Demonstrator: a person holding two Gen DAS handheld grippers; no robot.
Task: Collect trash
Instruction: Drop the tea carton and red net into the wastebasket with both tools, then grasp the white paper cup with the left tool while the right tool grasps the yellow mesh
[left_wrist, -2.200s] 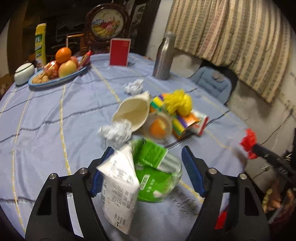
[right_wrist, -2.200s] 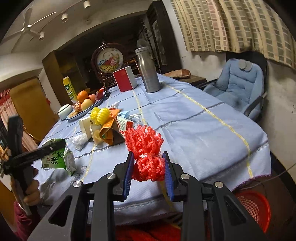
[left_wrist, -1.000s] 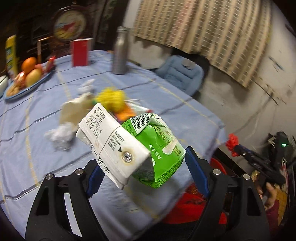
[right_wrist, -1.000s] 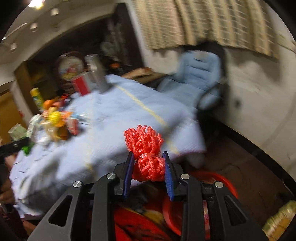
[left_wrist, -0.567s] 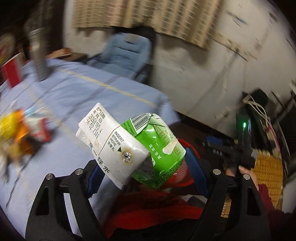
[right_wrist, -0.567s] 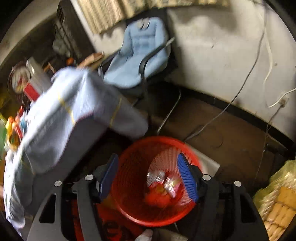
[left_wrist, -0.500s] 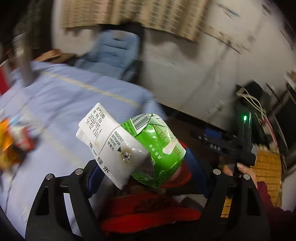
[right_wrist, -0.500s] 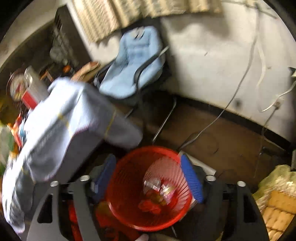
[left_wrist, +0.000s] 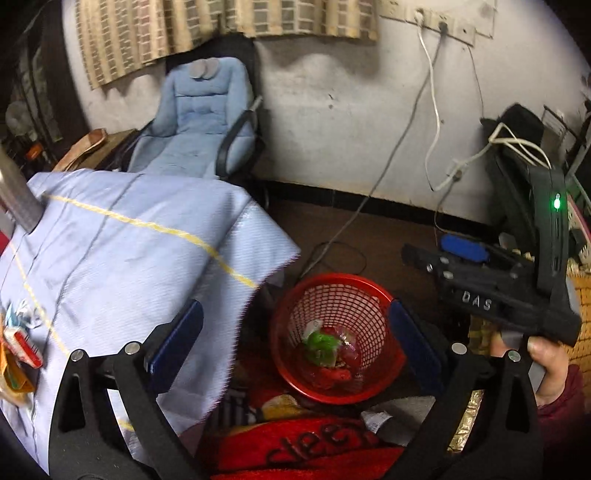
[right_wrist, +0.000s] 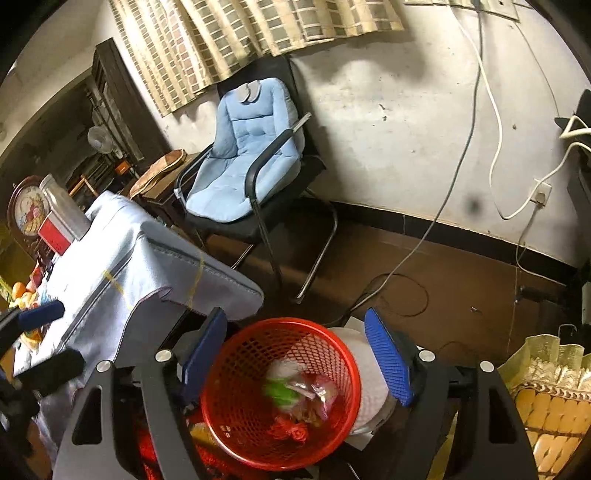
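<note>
Left gripper (left_wrist: 295, 328) spread wide and empty, right gripper (right_wrist: 295, 350) likewise, both above red basket (right_wrist: 229, 417), green carton (left_wrist: 319, 341) inside, beside counter (left_wrist: 110, 258) corner.

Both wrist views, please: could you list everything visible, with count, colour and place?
basket: one, red mesh, on the floor beside the table
carton: one, green, inside the basket
net: one, red, at the basket's bottom
wrappers: several, clear and pink, inside the basket
table: one, light blue cloth with yellow lines, left
chair: one, light blue cushion on black frame, by the wall
bottle: one, steel, on the table
box: one, red, by the bottle
cables: several, white and grey, along the wall
left gripper: black with blue pads, jaws open, empty
right gripper: same, jaws open, empty
</note>
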